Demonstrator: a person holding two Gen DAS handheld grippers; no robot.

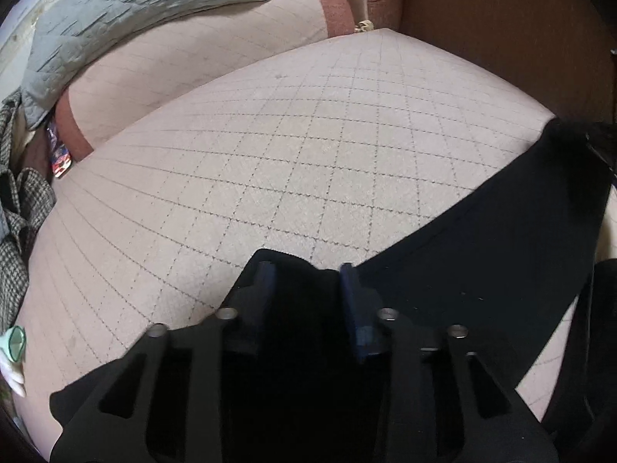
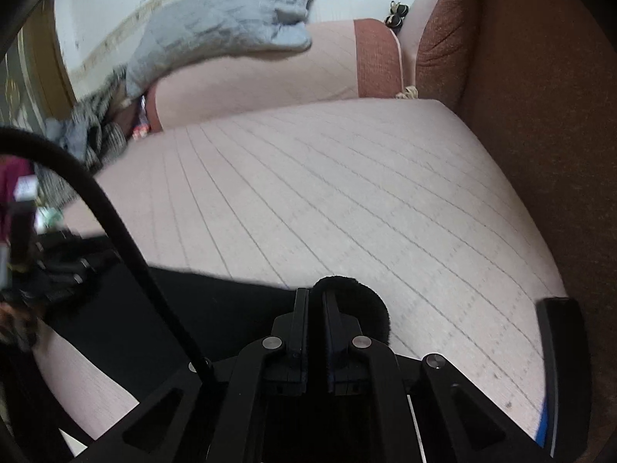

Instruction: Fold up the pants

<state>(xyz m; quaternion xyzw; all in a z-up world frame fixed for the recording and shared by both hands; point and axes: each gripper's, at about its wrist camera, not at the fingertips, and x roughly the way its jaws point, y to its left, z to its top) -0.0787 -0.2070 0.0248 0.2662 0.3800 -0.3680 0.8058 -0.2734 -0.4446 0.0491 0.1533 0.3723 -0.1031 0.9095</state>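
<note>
The black pants (image 1: 482, 231) lie in a stretched band across the near part of a pink quilted sofa seat (image 1: 270, 135). My left gripper (image 1: 307, 272) is at one end of them, with black cloth bunched up between its blue pads (image 1: 349, 281), which press on it. In the right wrist view my right gripper (image 2: 315, 293) is nearly closed on the other end, and a fuzzy black fold of the pants (image 2: 354, 301) bulges out beside its fingertips. From there the cloth (image 2: 231, 308) runs left toward the blurred left gripper (image 2: 58, 266).
A grey quilted blanket (image 1: 115, 11) hangs over the sofa back. Checked cloth (image 1: 19, 212) is piled at the left end of the seat. The brown armrest (image 2: 540, 115) bounds the right side. A black cable (image 2: 115, 212) loops across the right wrist view.
</note>
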